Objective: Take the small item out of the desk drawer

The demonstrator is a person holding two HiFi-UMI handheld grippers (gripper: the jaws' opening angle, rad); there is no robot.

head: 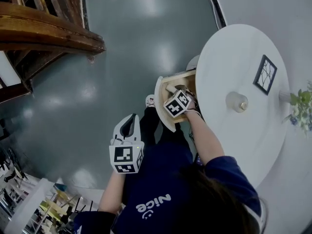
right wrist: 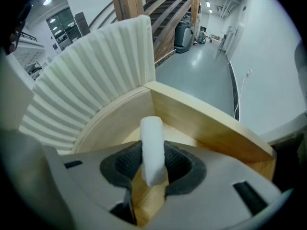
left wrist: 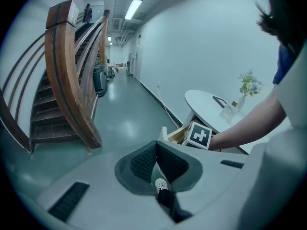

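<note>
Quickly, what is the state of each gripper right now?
Left gripper: jaws closed, holding nothing.
Right gripper: jaws closed on the small white item in the drawer.

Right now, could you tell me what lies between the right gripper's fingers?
A small white block, clamped by the right gripper above the wooden drawer floor; the right gripper view shows it.

Drawer [right wrist: 206, 123] at frame centre: pale bare wood, matt, faint grain; its curved front panel [right wrist: 96, 71], upper left, is white, ribbed and dull. Small white block [right wrist: 152, 143] smooth and matt, material not certain; pads [right wrist: 180, 169] of the right gripper [right wrist: 152, 164] dark, finely ridged, rubbery, set in a matt grey plastic shell. Head view: floor [head: 122, 57] grey-green, glossy, with light reflections; staircase [head: 48, 33], upper left, dark varnished wood; tabletop [head: 234, 67] smooth white.
</note>
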